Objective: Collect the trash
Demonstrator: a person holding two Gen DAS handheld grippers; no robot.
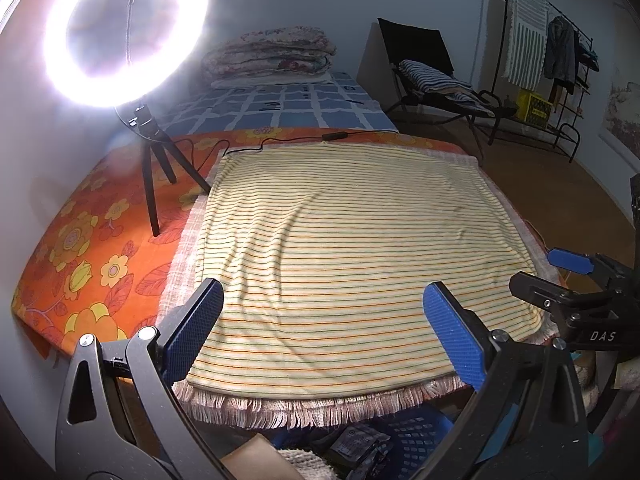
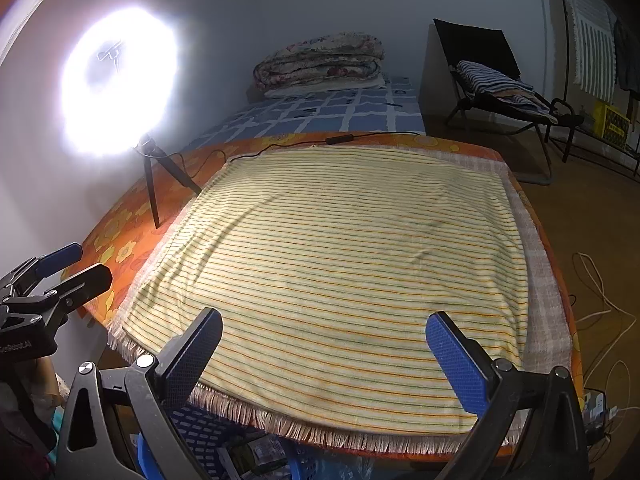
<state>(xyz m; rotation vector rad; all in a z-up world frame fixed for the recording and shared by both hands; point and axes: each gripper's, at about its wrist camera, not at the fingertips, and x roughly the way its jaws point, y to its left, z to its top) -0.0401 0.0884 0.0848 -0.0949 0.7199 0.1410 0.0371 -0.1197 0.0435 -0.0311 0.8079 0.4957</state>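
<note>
Bedroom table, striped cloth [image 1: 360, 240] bare of visible trash: left gripper [image 1: 324, 332] and right gripper [image 2: 324, 354] spread empty; blue basket [image 1: 416, 436] below front edge holds wrappers; search low first.

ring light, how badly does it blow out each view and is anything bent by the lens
Left wrist view: the ring light is a bright ring with haze spilling onto the wall, its phone clip still readable. Right wrist view: it blooms into a nearly solid white blob. Both views: fisheye bows the striped cloth and table edge, and corners go dark.
</note>
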